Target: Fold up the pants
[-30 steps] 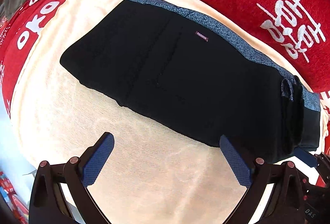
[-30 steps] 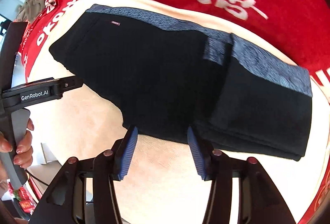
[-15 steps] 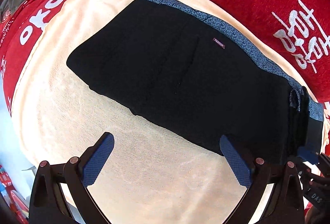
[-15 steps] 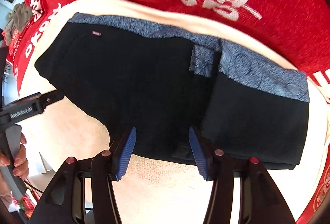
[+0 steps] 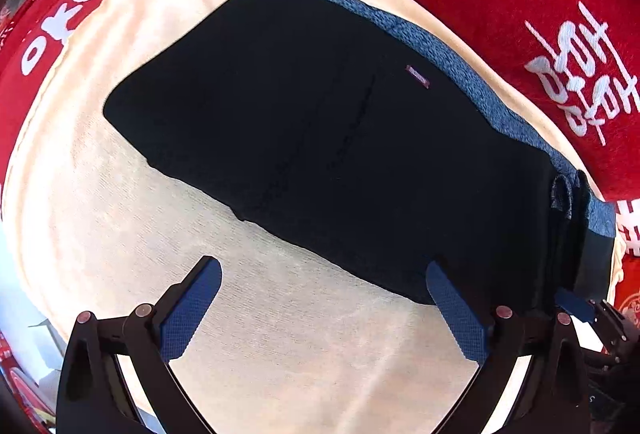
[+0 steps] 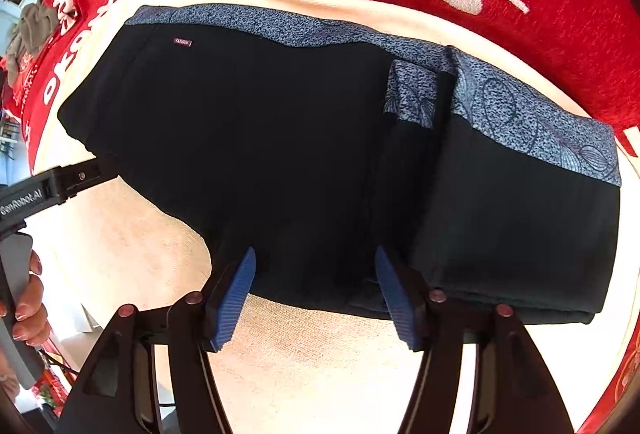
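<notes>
Pants [image 6: 304,162] near edge hidden behind right tongs [image 6: 314,266]

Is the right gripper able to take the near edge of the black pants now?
Probably yes. The right gripper, its jaws opening, already straddles the near edge of the black pants, which lie flat on the cream towel with nothing in the way.
</notes>
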`<state>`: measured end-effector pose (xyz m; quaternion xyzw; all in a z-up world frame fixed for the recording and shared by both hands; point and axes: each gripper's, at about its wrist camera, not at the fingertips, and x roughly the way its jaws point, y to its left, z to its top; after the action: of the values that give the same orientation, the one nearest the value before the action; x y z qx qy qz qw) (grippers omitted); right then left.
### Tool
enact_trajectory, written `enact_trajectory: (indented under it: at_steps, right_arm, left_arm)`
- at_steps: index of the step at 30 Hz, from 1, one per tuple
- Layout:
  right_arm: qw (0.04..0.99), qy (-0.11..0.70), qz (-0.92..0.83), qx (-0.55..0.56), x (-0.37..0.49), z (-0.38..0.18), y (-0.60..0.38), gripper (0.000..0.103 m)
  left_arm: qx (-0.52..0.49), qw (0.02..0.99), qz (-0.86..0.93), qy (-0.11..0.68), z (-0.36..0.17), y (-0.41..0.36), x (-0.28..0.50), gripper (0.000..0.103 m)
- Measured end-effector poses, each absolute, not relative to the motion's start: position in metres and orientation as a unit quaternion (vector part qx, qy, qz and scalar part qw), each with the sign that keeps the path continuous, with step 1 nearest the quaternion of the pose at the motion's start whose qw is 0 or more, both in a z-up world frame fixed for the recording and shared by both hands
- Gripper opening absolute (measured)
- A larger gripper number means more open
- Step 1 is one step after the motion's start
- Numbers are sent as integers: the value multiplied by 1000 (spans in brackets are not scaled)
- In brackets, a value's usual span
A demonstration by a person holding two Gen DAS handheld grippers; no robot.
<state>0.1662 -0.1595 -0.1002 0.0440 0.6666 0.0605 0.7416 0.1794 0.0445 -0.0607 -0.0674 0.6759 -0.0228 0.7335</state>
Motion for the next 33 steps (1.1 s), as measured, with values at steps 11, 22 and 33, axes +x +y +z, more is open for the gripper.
enact_trajectory:
  at_steps: [11,22,33]
  right_arm:
    - [740,668,65,44,166,-107,-156,71]
    - [743,665,72,21,163,-110,-146,73]
    - [747,662,68,17,160,-113,-137,74]
  left_arm:
    - [-149,753,-35,640,-64,91,192,103]
    - [-338,733,-99,582,-84,136,201,103]
    - [-334,760,-127,543,-65,121,227,103]
